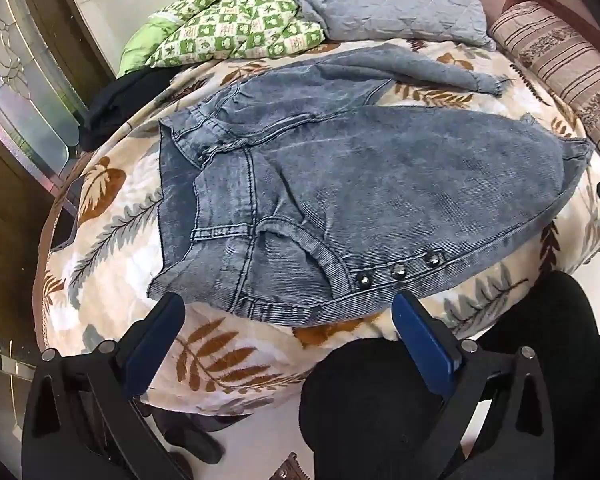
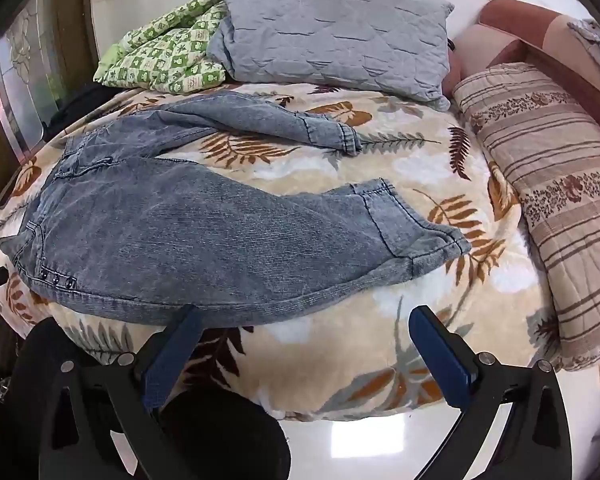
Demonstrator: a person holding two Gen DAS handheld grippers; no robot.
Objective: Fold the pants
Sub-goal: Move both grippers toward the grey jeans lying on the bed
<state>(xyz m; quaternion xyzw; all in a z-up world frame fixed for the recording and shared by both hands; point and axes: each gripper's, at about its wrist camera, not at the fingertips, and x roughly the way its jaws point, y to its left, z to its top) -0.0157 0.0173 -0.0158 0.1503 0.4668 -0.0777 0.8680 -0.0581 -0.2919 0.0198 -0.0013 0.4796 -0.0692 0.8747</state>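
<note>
Grey-blue denim pants (image 1: 340, 184) lie spread flat on the leaf-patterned blanket, waistband to the left, the two legs parted and running to the right. They show in the right wrist view too (image 2: 188, 232), with both cuffs visible. My left gripper (image 1: 288, 304) is open and empty, hovering at the near edge of the waist and hip, next to three metal studs (image 1: 398, 271). My right gripper (image 2: 304, 316) is open and empty, just above the near edge of the lower leg.
A leaf-patterned blanket (image 2: 380, 360) covers the bed. A grey quilted pillow (image 2: 332, 32), a green checked quilt (image 2: 160, 60) and a striped bolster (image 2: 548, 184) lie along the far and right sides. A dark garment (image 1: 112, 104) sits at the left edge. My dark-clothed knees (image 1: 380, 412) are below.
</note>
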